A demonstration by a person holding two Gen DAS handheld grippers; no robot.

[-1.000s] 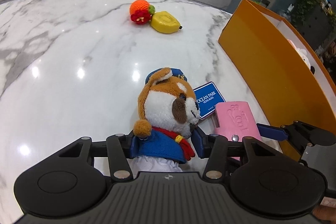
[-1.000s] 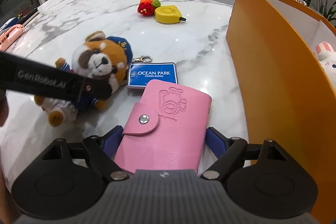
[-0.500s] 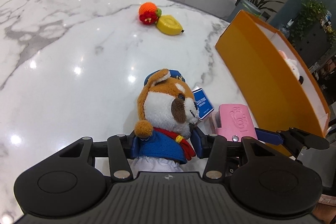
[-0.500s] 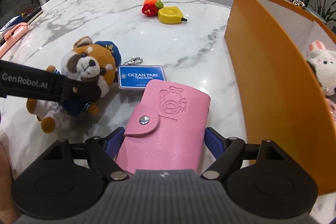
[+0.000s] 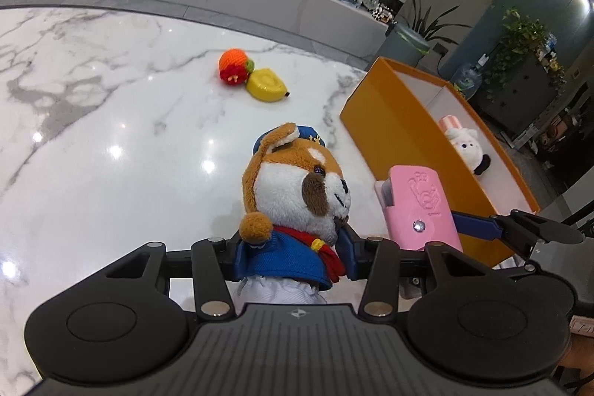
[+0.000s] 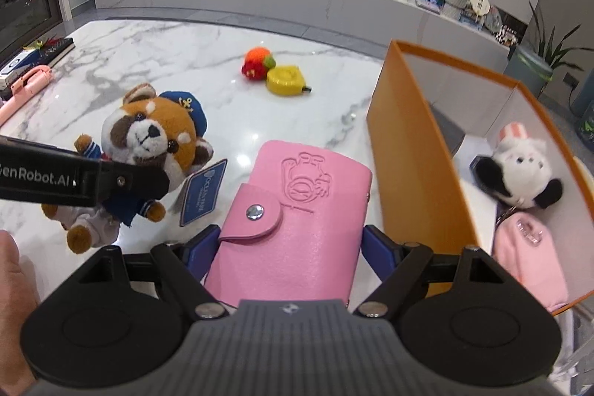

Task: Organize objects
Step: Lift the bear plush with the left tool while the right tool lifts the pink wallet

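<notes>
A red-panda plush [image 5: 297, 180] in a blue sailor suit is lifted off the marble table [image 5: 111, 136]. My left gripper [image 5: 295, 253] is shut on its body, the jaws still squeezing in. A blue Ocean Park tag [image 6: 202, 195] dangles from the plush [image 6: 148, 136]. My right gripper [image 6: 289, 247] is shut on a pink snap wallet [image 6: 308, 195], held flat above the table just left of the orange box [image 6: 408, 154]. In the left wrist view the wallet [image 5: 419, 203] hangs to the right of the plush, before the box wall [image 5: 389, 136].
Inside the box lie a white-and-black plush [image 6: 519, 169] and a pink pouch [image 6: 527, 258]. A crocheted orange-and-red toy [image 5: 234, 67] and a yellow tape measure [image 5: 267, 86] sit mid-table. A pink item [image 6: 26, 84] lies at the left edge. A hand [image 6: 11, 277] shows at bottom left.
Both grippers have risen with their loads. The plush and its blue tag left the table, and the tag now dangles. The wallet moved up, and the box's inside has come into view.
</notes>
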